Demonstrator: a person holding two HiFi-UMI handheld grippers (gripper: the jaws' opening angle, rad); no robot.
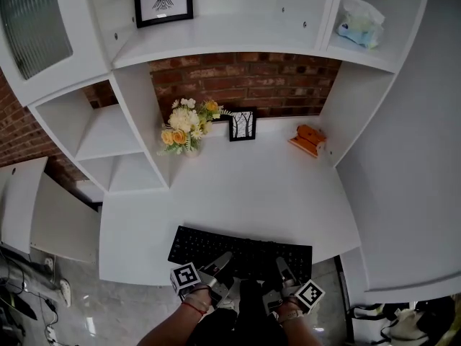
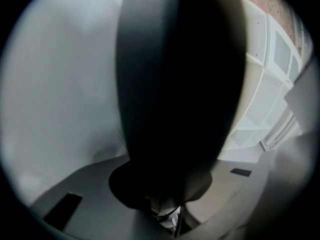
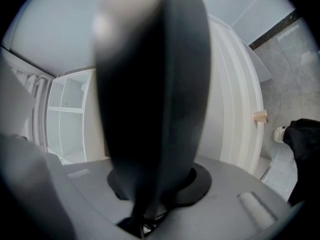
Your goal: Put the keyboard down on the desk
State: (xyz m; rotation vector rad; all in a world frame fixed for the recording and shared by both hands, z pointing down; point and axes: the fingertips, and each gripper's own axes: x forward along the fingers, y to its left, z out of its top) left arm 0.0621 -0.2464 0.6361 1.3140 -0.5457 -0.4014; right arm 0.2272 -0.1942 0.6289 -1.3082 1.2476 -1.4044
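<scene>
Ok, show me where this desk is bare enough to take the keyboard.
The wide middle of the white desk is bare, between the black keyboard at the front edge and the back row. It is crowded at the back: a yellow-and-white flower bouquet, a small black-framed picture and an orange object.

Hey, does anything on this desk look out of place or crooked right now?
Only the keyboard: it is skewed at the front edge of the desk, its near right corner seemingly past the edge, gripped by the left tongs and right tongs. Nothing looks spilled or damaged.
</scene>
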